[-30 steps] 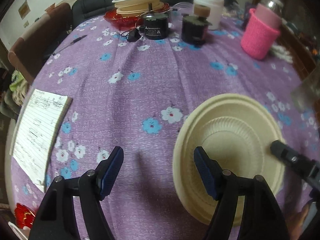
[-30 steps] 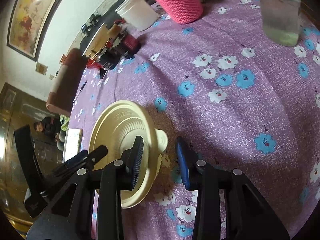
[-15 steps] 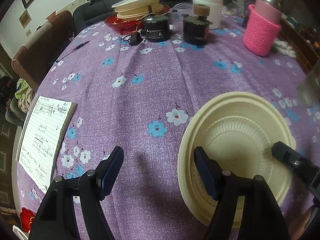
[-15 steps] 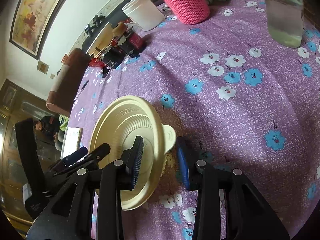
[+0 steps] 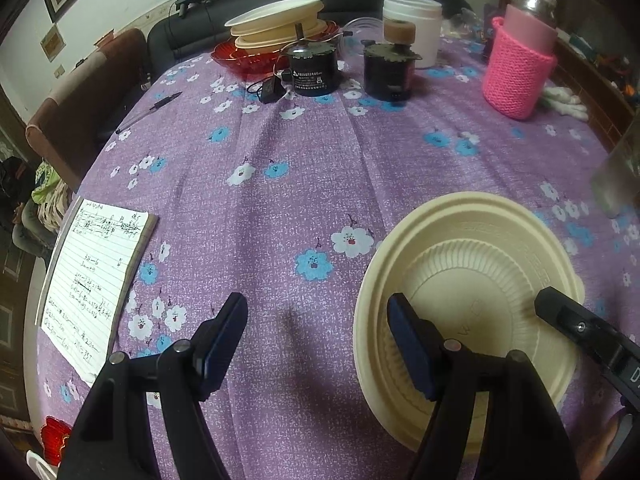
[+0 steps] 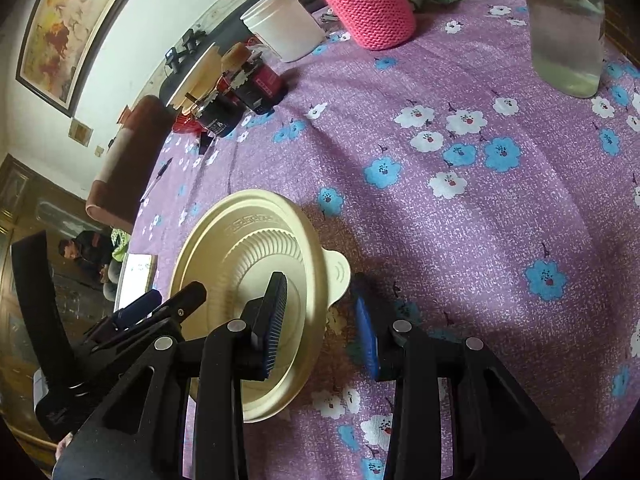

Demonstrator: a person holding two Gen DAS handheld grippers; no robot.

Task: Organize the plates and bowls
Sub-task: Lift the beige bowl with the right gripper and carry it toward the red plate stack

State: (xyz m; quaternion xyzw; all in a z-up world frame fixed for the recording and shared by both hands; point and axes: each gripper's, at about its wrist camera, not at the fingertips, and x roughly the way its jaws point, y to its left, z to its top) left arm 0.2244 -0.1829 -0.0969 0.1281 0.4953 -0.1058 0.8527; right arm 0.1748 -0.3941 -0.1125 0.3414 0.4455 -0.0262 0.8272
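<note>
Cream plastic bowl point(image 5: 472, 308) sits on the worktop's purple flowered cloth point(image 5: 304, 168). Right hand-held gripper point(image 6: 324, 320) straddles its tabbed rim, pads narrow but not clearly pressing. Left hand-held gripper point(image 5: 316, 336) hangs wide with nothing between its pads, one finger point(image 5: 412, 340) over the bowl's near edge.

Setting, as I see it: a home living or dining room. Purple floral tablecloth point(image 5: 280, 152), black sofa point(image 5: 240, 4), framed painting point(image 6: 60, 24), handwritten notepad point(image 5: 96, 280), knit-sleeved flask point(image 5: 520, 60).
</note>
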